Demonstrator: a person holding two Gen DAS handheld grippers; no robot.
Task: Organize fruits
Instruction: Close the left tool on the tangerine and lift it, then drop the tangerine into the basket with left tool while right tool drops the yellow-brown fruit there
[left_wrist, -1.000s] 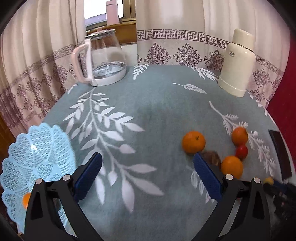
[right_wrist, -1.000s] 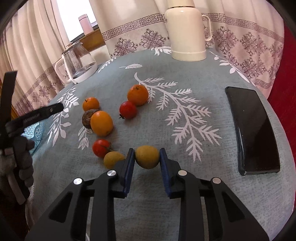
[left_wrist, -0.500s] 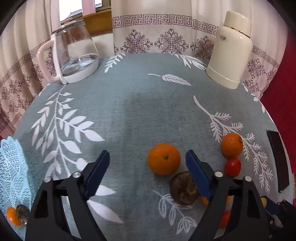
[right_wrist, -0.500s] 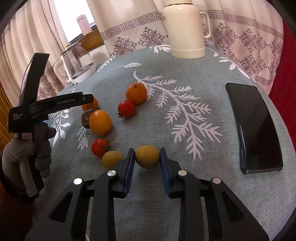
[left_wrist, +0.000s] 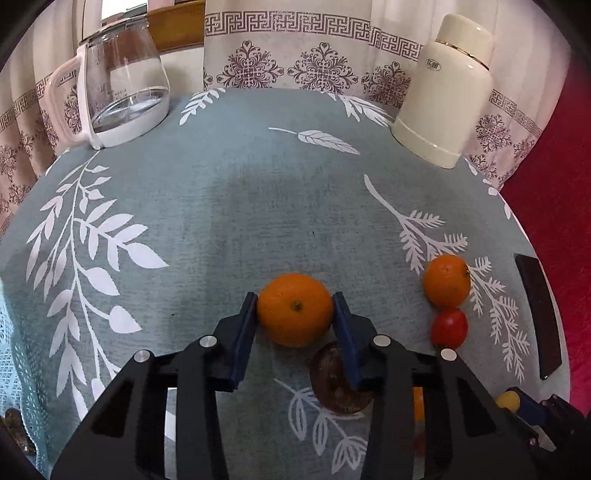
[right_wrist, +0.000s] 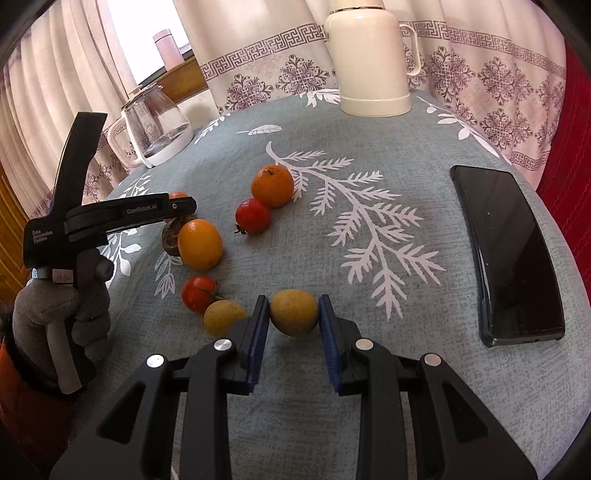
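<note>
Fruits lie scattered on the near half of the grey-blue tablecloth (right_wrist: 424, 155). Left gripper (left_wrist: 295, 308) has its jaws closed in on a mandarin (left_wrist: 294, 309), both blue pads touching its sides; the fruit looks to rest on the cloth, lifted or not I can't tell. Right gripper (right_wrist: 293, 314) is clamped on a yellow fruit (right_wrist: 294, 312), pads touching both sides, near edge of the table.

Risks, my judgement:
- A brown round fruit (left_wrist: 338, 380) sits just behind the mandarin, tucked partly under the left gripper's right finger. Lifting or dragging could knock it rolling.
- The mandarin is round and soft. Squeeze too hard and it bruises, too light and it slips out on the way.
- A second yellow fruit (right_wrist: 224, 316) sits just left of the right gripper's left finger, a red tomato (right_wrist: 198, 293) beside that. A sideways swing on lift could bump both.
- A black phone (right_wrist: 506, 254) lies to the right and a cream thermos (right_wrist: 371, 59) at the far side, both well apart from the grips, so low risk.
- A glass kettle (left_wrist: 118, 81) stands far left. A light blue mesh basket (left_wrist: 14, 373) shows at the near left edge, probably the drop spot; carrying left could cross the two grippers' paths if both go at once.
- Another orange (right_wrist: 200, 243) touches the brown fruit, so a nudge could chain on.
</note>
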